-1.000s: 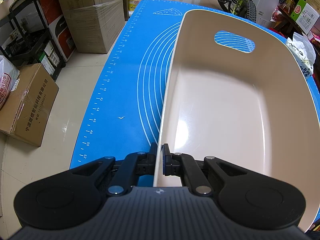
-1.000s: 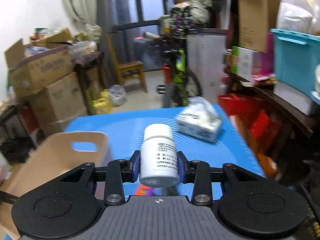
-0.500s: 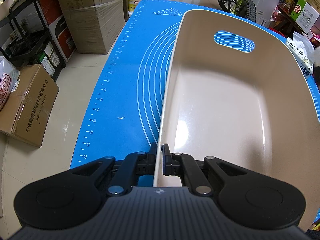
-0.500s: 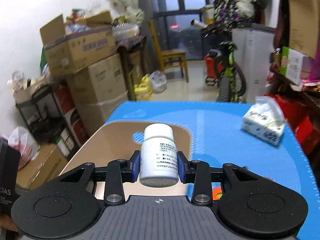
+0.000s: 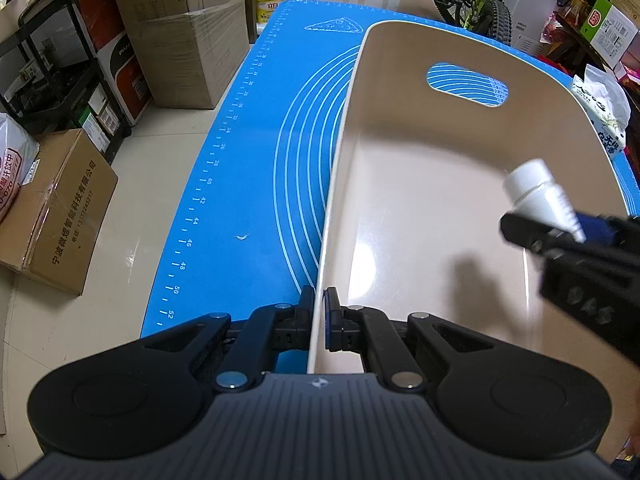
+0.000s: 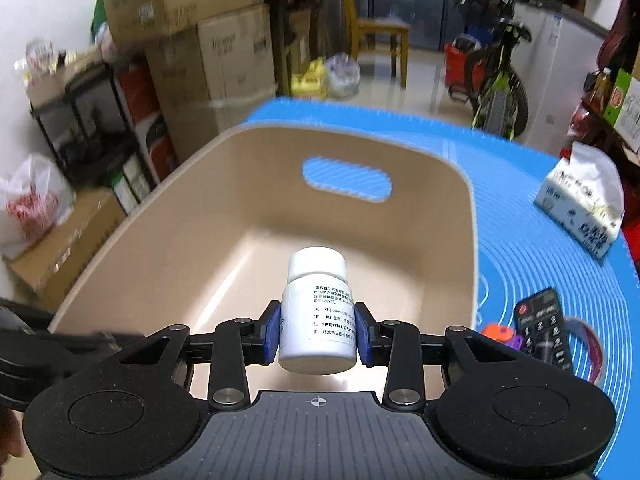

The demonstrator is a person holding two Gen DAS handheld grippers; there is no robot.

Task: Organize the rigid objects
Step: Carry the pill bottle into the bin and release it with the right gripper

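Now | my left gripper (image 5: 319, 318) clamps beige bin (image 5: 420, 208) rim, lower centre | my right gripper (image 6: 316, 330) grips white bottle (image 6: 316, 308) over bin, frame centre

One beige bin (image 6: 168, 240), one white pill bottle (image 6: 318, 312), one tissue pack (image 6: 580, 212), one remote control (image 6: 544, 328), perhaps one small toy (image 6: 502, 336), two claws.

Left gripper (image 5: 319, 318) pitched steeply down, jaws pinched tight on a thin wall; right gripper (image 6: 318, 334) angled downward too, jaws clamping a held item.
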